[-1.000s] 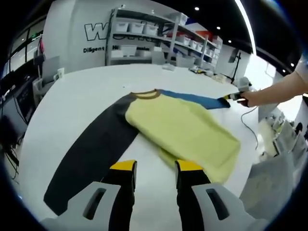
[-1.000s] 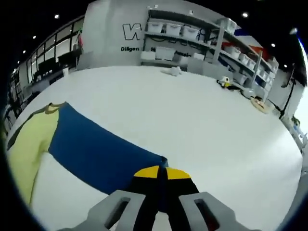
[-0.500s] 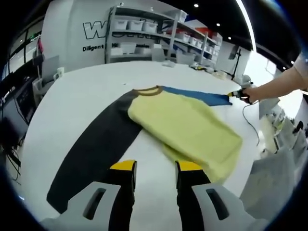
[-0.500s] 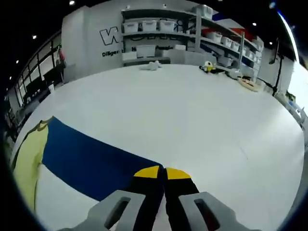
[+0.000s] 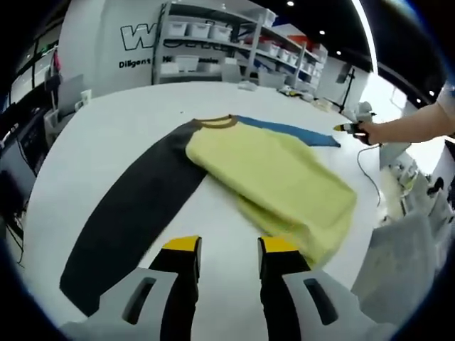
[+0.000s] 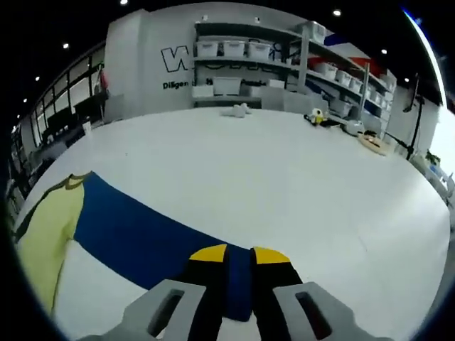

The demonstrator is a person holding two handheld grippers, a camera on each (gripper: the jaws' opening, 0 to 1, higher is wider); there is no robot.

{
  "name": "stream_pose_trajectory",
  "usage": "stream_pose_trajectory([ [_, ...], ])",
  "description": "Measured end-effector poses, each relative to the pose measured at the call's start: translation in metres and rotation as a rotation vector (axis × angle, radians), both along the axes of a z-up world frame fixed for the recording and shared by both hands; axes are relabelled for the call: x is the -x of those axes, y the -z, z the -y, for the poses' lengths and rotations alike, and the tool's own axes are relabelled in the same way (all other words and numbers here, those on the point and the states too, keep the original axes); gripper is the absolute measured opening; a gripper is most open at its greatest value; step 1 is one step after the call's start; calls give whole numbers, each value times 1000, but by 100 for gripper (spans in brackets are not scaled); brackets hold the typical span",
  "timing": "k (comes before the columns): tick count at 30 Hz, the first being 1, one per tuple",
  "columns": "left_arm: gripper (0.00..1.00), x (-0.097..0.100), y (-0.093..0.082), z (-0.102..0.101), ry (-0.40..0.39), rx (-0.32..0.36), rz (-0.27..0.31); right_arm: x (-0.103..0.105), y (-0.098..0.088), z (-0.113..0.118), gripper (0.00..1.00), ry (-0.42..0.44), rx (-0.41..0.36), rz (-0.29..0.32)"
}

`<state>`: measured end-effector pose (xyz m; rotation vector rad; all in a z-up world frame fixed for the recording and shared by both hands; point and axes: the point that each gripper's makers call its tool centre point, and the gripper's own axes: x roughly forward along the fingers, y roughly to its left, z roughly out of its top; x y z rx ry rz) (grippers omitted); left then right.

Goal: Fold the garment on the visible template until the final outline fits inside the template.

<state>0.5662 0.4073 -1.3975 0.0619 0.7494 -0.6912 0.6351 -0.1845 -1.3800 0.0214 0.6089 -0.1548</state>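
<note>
Our right gripper (image 6: 238, 250), jaws slightly parted, straddles the blue sleeve (image 6: 149, 238) end; the left gripper (image 5: 226, 245) hangs spread above the garment (image 5: 274, 181) on the table (image 5: 121, 121). The loose sleeve may slip.

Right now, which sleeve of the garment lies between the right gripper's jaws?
The blue sleeve: its cuff end lies between the right gripper jaws. The dark sleeve stretches toward the left gripper, untouched.

blue sleeve (image 6: 142, 238) end: hidden behind tool | shelf bins (image 6: 231, 50): contents unreadable
</note>
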Motion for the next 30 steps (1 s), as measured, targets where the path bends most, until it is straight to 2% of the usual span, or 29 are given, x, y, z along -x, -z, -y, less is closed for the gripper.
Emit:
stream_pose_trajectory([
  [7,30,3,2,17,41,20,-9,13,-4,-52,6,-130,-30,40],
  [8,30,4,2,19,46,22,-10,15,-5,-65,7,-161,-49,56],
  [11,30,5,3,23,63,24,-14,23,-1,-87,7,-222,-59,49],
  [13,30,7,2,27,73,30,-15,29,-3,-111,8,-273,-95,79],
  [15,29,7,3,30,80,32,-17,39,3,-131,8,-336,-93,54],
  [16,29,8,4,33,87,34,-19,45,4,-150,8,-384,-121,54],
  [22,28,5,10,45,112,34,-33,71,9,-222,11,-599,-139,39],
  [23,28,4,11,46,114,34,-33,75,12,-231,11,-620,-131,24],
  [24,28,3,12,48,117,33,-35,77,10,-242,11,-627,-167,39],
  [25,28,2,14,50,122,31,-38,83,9,-259,11,-671,-209,45],
  [30,27,-4,19,57,133,28,-48,96,12,-295,12,-752,-222,41],
])
